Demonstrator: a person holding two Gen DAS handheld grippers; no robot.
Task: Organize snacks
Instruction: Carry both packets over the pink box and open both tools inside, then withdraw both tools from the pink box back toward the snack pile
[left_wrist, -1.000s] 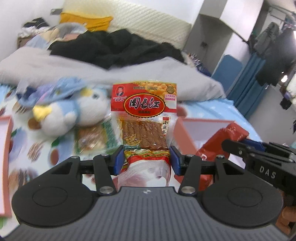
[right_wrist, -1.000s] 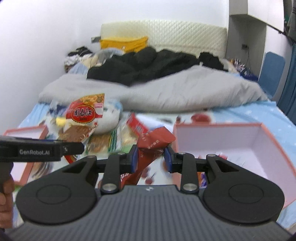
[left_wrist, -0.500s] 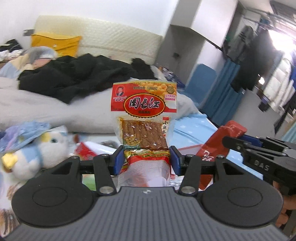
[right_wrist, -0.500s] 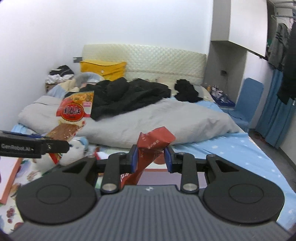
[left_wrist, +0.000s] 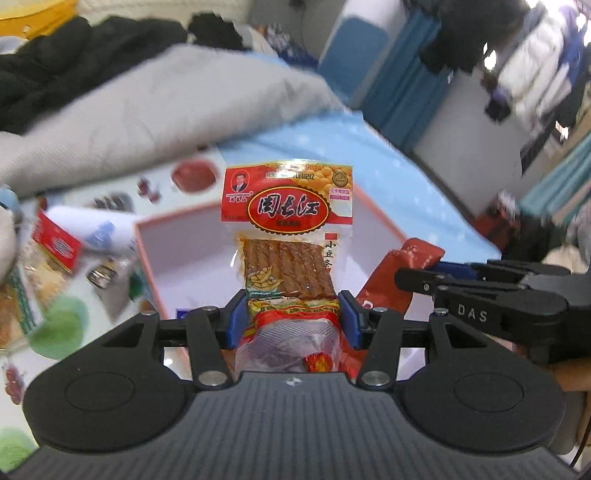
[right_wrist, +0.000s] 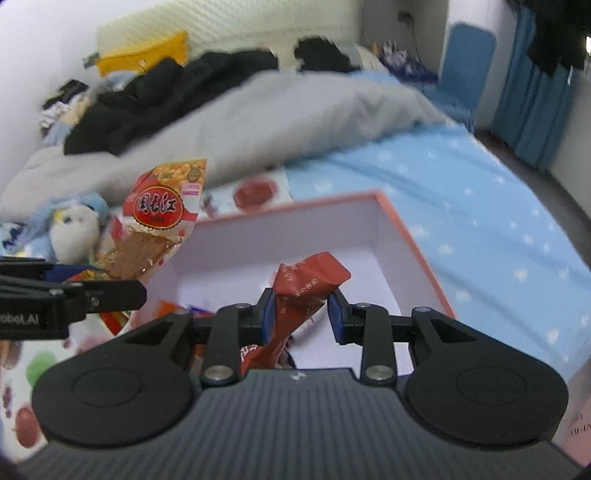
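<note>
My left gripper (left_wrist: 291, 317) is shut on a clear tofu-strip packet with a red label (left_wrist: 288, 236) and holds it upright over the white box with a pink rim (left_wrist: 146, 254). My right gripper (right_wrist: 301, 314) is shut on a crumpled dark red packet (right_wrist: 306, 280), also above the inside of that box (right_wrist: 410, 240). In the left wrist view the right gripper (left_wrist: 406, 275) comes in from the right with its red packet (left_wrist: 402, 266). In the right wrist view the left gripper (right_wrist: 135, 291) enters from the left with the tofu packet (right_wrist: 159, 218).
Loose snack packets (left_wrist: 55, 243) lie on the patterned sheet left of the box, near a plush toy (right_wrist: 70, 229). A few packets show in the box's near corner (right_wrist: 173, 308). A grey duvet (left_wrist: 166, 110) and black clothes lie behind. A blue chair (right_wrist: 465, 62) stands far right.
Both grippers have swung from the snack pile and plush toy to the right, over the pink-rimmed box, and tipped downward. Each still grips its packet.
</note>
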